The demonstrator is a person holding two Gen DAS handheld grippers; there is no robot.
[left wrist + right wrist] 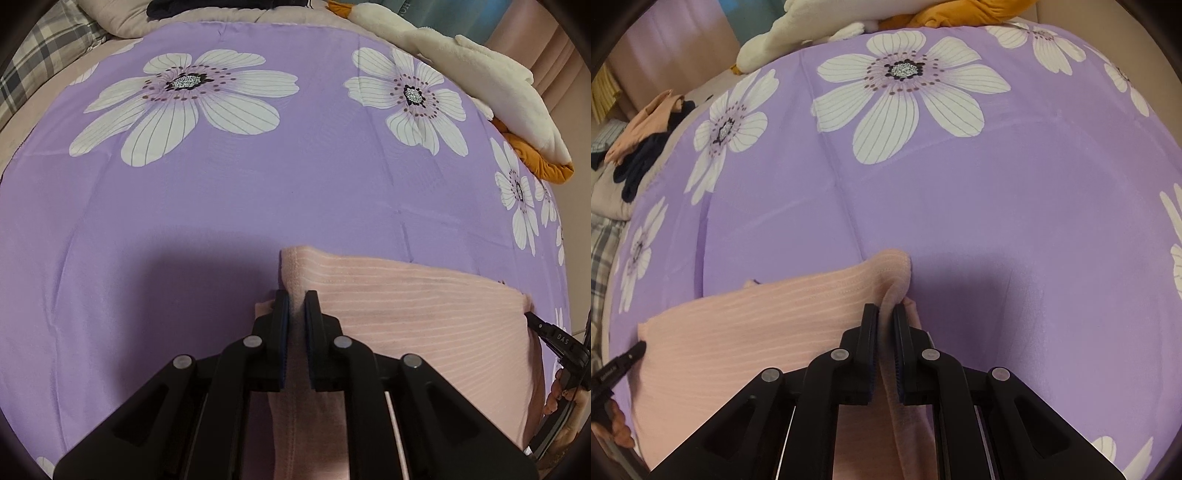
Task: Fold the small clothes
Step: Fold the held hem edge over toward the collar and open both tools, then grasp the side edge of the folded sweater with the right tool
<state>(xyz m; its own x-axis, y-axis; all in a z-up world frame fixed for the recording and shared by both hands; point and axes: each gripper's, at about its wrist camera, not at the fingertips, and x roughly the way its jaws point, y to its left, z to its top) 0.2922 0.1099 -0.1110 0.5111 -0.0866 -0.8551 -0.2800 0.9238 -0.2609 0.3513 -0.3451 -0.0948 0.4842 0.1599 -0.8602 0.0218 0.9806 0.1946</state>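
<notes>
Purple flowered bedsheet (258,192) spread across most of the frame; pink ribbed garment (406,295) lying low centre, stretched flat between both tools; left gripper (296,306) jaws nearly closed, pinching its left corner; right gripper (886,321) jaws clamped on its right corner; white plush toy (461,62) at upper right; dark clothes (639,166) piled upper left.

Bedroom at home: purple flower-print bedsheet (258,192) over a bed, plaid pillow (33,66), white plush toy (461,62), loose clothes pile (646,140), pink curtain (554,48).
</notes>
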